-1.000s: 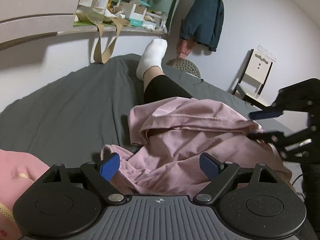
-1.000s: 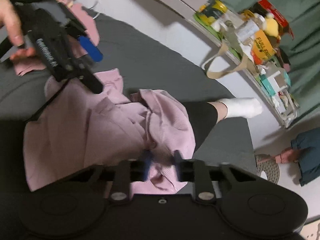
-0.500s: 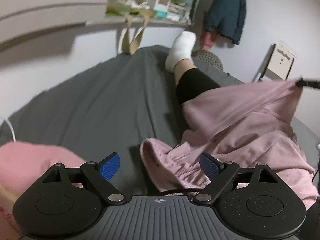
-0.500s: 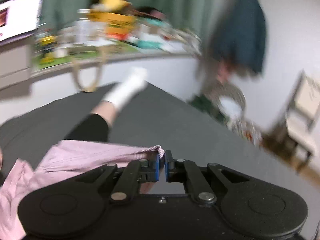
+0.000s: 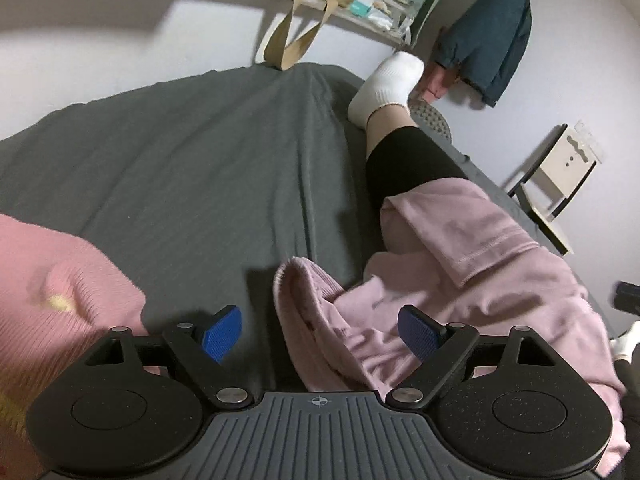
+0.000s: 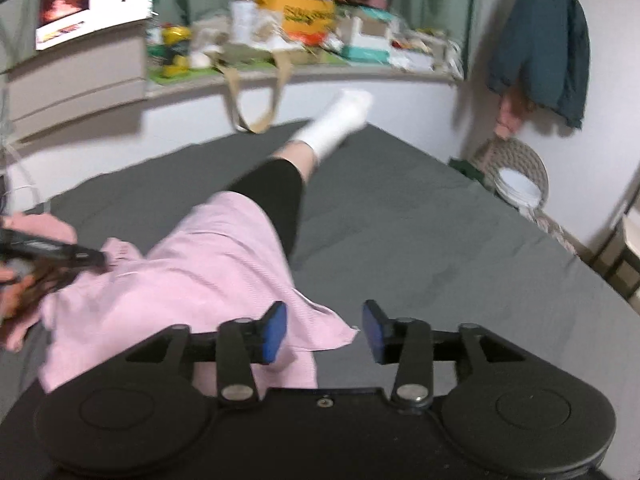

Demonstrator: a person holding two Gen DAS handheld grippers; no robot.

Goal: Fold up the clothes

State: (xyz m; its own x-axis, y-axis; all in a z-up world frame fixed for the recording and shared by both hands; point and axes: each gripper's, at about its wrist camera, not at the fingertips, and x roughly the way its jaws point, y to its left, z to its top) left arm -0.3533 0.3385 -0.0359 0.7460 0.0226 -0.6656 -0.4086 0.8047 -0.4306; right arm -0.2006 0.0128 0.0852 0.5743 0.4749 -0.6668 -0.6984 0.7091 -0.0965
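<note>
A pale pink garment lies crumpled on the grey bed sheet, draped over a person's leg in black leggings. My left gripper is open, its blue pads either side of a ribbed cuff of the garment. In the right wrist view the same pink garment spreads left of centre, one corner lying just between the pads. My right gripper is open and holds nothing. The left gripper shows at the far left edge, held by a hand.
A second pink knit piece lies at the left on the sheet. The person's white-socked foot points to a cluttered shelf with a tan bag strap. A teal jacket hangs on the wall; a chair stands right.
My right gripper has opened and let go of the pink garment's edge, which has dropped onto the bed. The left gripper stayed open and shifted left toward the cuff.
</note>
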